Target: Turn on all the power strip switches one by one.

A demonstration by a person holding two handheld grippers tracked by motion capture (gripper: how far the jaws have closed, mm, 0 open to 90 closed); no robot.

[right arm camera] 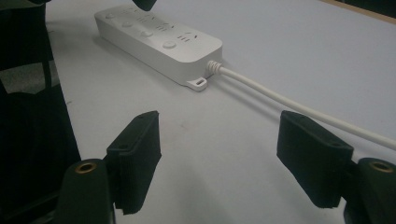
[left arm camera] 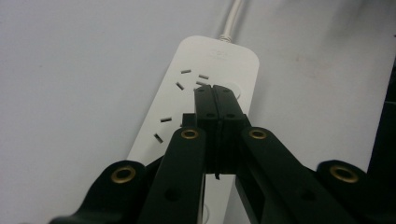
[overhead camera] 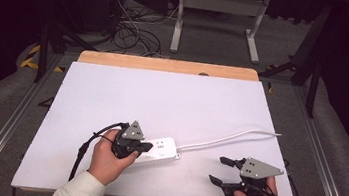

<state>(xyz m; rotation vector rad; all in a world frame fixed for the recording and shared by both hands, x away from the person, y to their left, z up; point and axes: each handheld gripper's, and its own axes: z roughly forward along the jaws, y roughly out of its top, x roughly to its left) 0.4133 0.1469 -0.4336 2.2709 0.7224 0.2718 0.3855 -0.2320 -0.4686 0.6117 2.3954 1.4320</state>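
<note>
A white power strip (overhead camera: 161, 149) lies on the white board (overhead camera: 162, 101), its white cable (overhead camera: 228, 139) running off to the right. My left gripper (overhead camera: 145, 148) is shut with nothing between its fingers. In the left gripper view its closed tips (left arm camera: 215, 89) sit over the strip (left arm camera: 212, 56) beside a round button (left arm camera: 233, 89); whether they touch it I cannot tell. My right gripper (overhead camera: 217, 170) rests near the front right edge, open and holding nothing. In the right gripper view (right arm camera: 224, 144) it faces the strip (right arm camera: 159, 39) and cable (right arm camera: 289, 102) from a short distance.
A wooden strip (overhead camera: 169, 65) borders the board's far edge. Beyond it stand a white table frame (overhead camera: 219, 5) and tangled floor cables (overhead camera: 130, 32). Metal rails (overhead camera: 14, 113) run along both sides of the board.
</note>
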